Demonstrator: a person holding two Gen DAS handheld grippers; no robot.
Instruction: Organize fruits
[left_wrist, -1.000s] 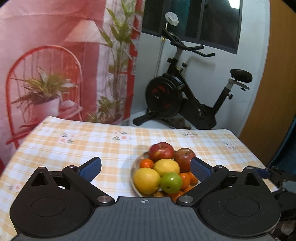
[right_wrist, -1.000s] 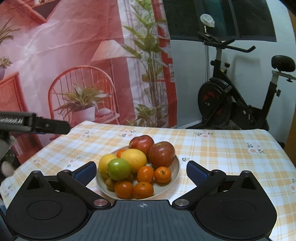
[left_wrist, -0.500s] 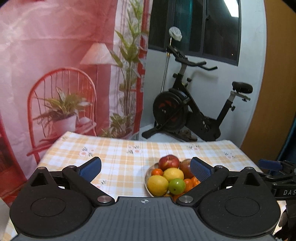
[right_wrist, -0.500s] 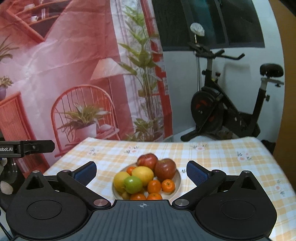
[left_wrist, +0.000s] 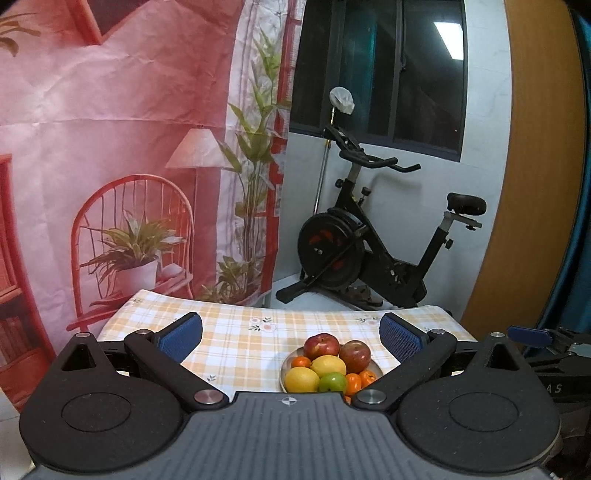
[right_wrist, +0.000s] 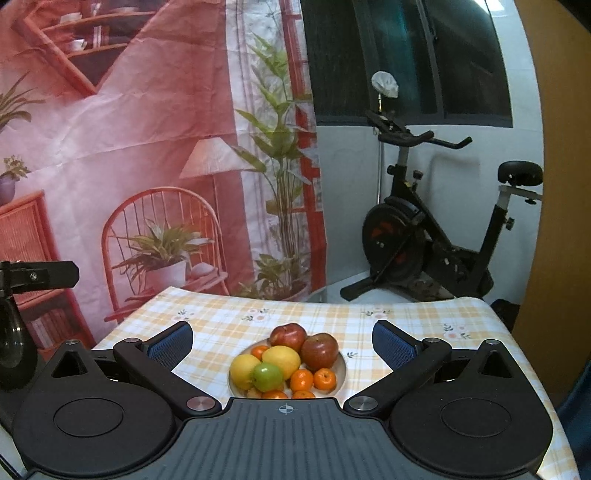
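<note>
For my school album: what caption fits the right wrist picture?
Open right tongs facing a plate piled with fruit on a checked tablecloth.

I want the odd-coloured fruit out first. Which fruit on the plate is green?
The green apple, at the plate's near side, touching both lemons. All the other fruit is red, yellow or orange.

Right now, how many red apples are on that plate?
2. One round red apple sits at the back of the pale round plate; the other sits to its right. More may be hidden beneath the pile.
</note>
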